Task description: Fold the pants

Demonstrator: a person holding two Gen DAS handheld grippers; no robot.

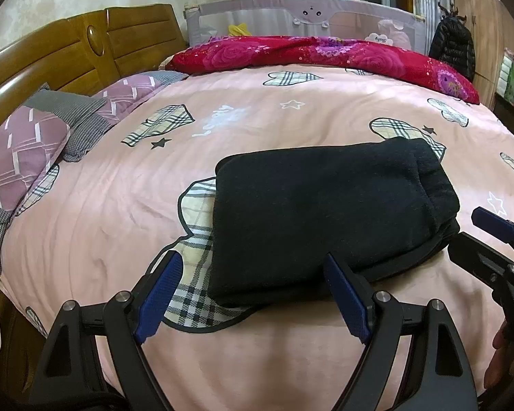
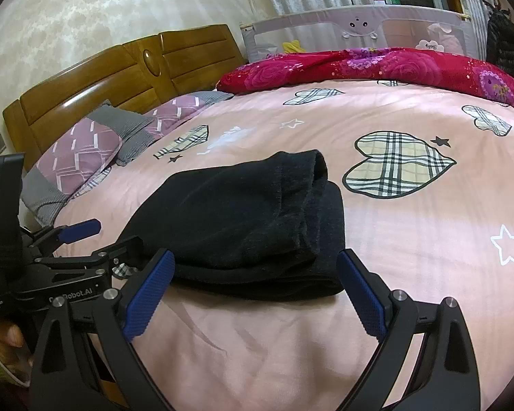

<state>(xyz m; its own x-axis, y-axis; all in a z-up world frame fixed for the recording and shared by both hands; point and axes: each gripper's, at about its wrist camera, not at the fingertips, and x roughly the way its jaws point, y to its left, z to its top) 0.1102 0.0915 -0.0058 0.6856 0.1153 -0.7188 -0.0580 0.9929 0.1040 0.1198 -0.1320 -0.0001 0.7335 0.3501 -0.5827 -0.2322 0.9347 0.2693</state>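
Note:
Black pants (image 1: 325, 212) lie folded into a thick rectangular bundle on the pink bed sheet (image 1: 102, 212), with the elastic waistband end on the right. My left gripper (image 1: 253, 258) is open just in front of the bundle's near left edge, its blue pads (image 1: 161, 294) holding nothing. In the right wrist view the pants (image 2: 243, 212) sit straight ahead, and my right gripper (image 2: 256, 257) is open at their near edge, not gripping. The right gripper (image 1: 476, 236) shows at the bundle's right end. The left gripper (image 2: 109, 236) shows open at its left.
Purple and grey pillows (image 1: 24, 157) rest against the wooden headboard (image 1: 68, 54) on the left. A red floral quilt (image 1: 308, 54) lies along the far side before a grey bed rail (image 1: 291, 10). A black jacket (image 1: 452, 44) hangs far right. Hands (image 2: 10, 335) hold the gripper handles.

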